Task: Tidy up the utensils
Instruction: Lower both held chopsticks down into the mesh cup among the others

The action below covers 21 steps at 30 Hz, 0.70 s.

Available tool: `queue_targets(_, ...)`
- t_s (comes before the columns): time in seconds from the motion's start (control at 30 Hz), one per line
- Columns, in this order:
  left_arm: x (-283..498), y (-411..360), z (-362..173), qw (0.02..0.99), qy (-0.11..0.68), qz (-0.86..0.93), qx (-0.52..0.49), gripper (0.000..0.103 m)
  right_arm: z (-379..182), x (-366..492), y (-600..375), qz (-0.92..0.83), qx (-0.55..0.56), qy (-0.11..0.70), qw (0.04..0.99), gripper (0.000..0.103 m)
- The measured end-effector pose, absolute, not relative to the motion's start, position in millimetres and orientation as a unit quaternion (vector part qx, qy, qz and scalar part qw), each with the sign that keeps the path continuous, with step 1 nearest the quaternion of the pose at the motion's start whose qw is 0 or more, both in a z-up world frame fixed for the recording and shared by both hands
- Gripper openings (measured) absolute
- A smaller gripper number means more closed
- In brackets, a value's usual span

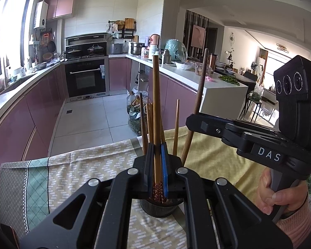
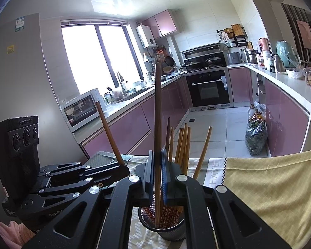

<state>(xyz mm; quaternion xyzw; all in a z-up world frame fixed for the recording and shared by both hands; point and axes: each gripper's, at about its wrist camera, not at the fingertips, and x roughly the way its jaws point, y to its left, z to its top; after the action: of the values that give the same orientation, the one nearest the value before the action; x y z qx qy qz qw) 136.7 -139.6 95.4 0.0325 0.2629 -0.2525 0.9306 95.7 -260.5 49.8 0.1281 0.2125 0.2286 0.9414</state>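
Both grippers are closed on chopsticks standing in the dark mesh holder (image 2: 162, 226): your left gripper (image 1: 155, 166) clamps a light chopstick (image 1: 156, 112), your right gripper (image 2: 157, 172) a darker one (image 2: 158, 124). Treat each as light, stiff and smooth; grip at mid-shaft to prevent pivoting. The holder stands on the tablecloth (image 1: 72, 166) near the table's far edge. Lift straight up; the other chopsticks (image 2: 183, 145) stand close alongside.

Our two handheld tools match: the matte black left gripper (image 1: 158, 166) and right gripper (image 2: 157, 172) have silver pivot screws and blue pads. At three o'clock, white "DAS" lettering sits below a three-lens camera block; a pink knitted sleeve (image 1: 296, 226) covers our wrist.
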Motion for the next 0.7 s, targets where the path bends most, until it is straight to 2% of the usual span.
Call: queue_targets(0.7,160.7,-146.3,57.4,0.916,0.305,-0.255,0.059,0.007,21.1,112.6,-250.1,0.227,0.126,0.251,0.933,0.006)
